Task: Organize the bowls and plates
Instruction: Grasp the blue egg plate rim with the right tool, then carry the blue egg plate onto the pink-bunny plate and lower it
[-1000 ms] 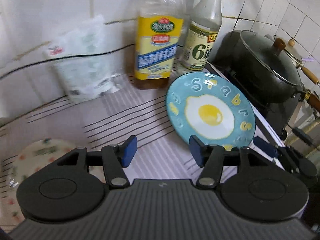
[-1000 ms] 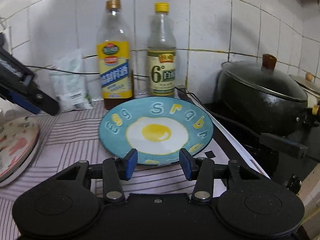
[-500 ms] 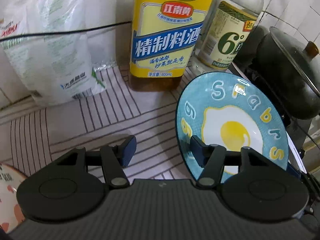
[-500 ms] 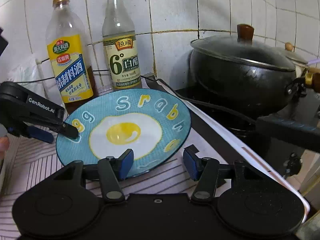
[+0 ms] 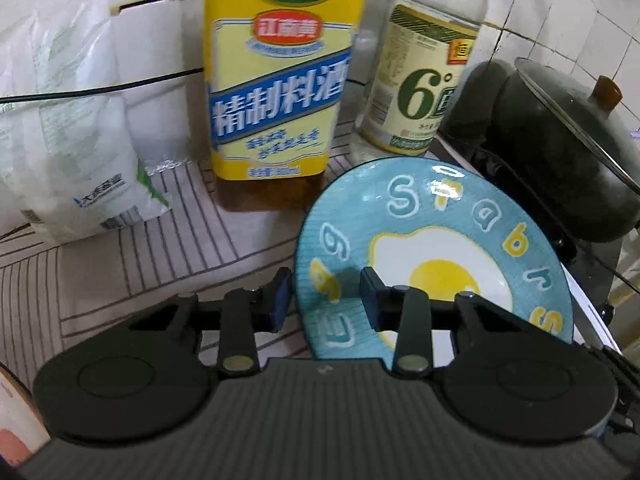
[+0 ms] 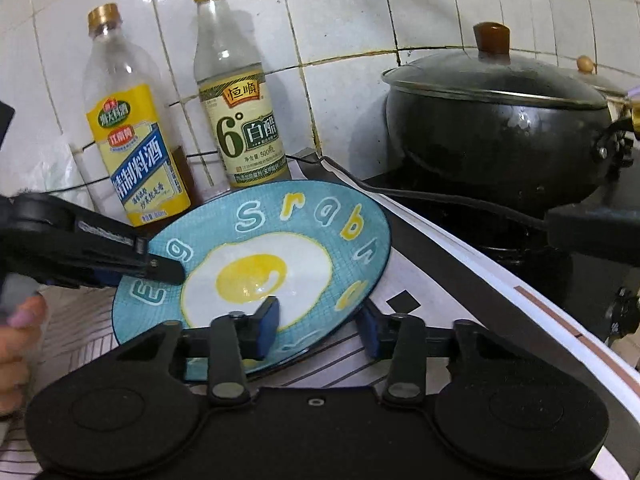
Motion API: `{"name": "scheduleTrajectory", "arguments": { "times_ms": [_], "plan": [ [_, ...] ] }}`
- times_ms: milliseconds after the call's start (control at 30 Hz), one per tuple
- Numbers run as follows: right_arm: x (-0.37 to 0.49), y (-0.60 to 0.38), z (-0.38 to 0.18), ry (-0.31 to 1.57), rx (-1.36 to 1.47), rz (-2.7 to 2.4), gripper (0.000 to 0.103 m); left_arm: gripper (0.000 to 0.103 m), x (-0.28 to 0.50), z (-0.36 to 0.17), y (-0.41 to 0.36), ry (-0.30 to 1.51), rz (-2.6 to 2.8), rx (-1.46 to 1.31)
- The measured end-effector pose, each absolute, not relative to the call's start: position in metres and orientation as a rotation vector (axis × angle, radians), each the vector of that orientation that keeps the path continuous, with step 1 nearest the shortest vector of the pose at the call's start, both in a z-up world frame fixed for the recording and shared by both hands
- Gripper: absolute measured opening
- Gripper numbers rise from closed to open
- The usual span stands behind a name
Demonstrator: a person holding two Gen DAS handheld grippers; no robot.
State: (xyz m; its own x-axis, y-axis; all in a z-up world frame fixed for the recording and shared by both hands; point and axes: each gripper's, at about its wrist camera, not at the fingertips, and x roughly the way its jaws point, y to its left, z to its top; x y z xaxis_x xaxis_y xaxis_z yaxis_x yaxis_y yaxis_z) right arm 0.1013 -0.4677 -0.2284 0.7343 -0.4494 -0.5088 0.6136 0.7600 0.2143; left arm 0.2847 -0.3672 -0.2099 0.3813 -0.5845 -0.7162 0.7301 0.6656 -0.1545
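Both sets of jaws have just been closing on the blue egg plate [image 6: 288, 248], each straddling its rim: the left gripper [image 5: 324, 300] on the left edge, the right gripper [image 6: 320, 328] on the near edge, both part open, pads seemingly not yet pressing. It looks like the grasp step; next they need to clamp firmly and lift level, clear of the cooking-wine bottle [image 6: 136, 152] just behind.

Each gripper [image 6: 316, 330] has a matte black body with two round discs, silver pivot screws and blue pads; the left gripper [image 5: 324, 300] has a ribbed grey deck. At nine o'clock a hand [image 6: 18, 344] shows a nail, seemingly painted lilac.
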Motion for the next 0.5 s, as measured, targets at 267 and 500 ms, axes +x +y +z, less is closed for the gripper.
{"name": "scheduleTrajectory", "arguments": {
  "times_ms": [267, 500],
  "plan": [
    [0.099, -0.47, -0.226, 0.459, 0.399, -0.602, 0.035, 0.035, 0.292, -0.201, -0.36, 0.939, -0.835, 0.203],
    [0.096, -0.453, -0.221, 0.488, 0.423, -0.473, 0.034, 0.035, 0.285, -0.182, -0.318, 0.956, -0.789, 0.257]
  ]
}}
